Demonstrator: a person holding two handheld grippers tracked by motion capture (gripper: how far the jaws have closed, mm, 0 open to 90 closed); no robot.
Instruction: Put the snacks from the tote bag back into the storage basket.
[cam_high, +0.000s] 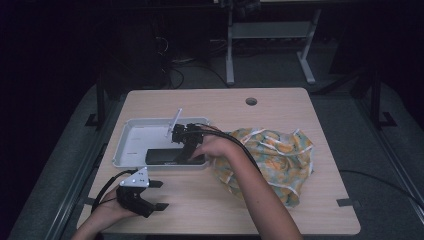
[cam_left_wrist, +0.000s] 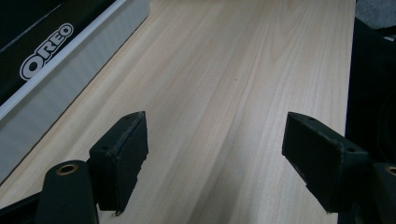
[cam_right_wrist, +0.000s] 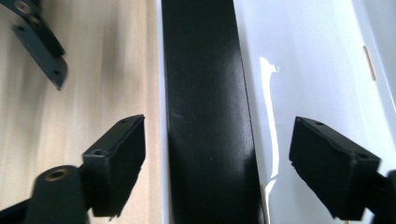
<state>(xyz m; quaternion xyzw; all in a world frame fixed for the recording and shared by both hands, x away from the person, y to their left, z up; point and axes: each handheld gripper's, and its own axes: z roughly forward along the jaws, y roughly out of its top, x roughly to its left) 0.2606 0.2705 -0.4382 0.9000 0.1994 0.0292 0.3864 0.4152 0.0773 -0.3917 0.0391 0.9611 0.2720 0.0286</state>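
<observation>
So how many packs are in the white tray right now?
1. A dark Oreo pack lies along the near wall of the white tray, under the right gripper, whose jaws stand open either side of it. The rest of the tray looks bare.

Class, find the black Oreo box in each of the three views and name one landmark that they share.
High view: black Oreo box lies along the near edge of the white tray.
Left gripper view: top left corner, behind the tray's wall.
Right gripper view: centre, between open jaws.
Shared landmark: the white tray.
</observation>
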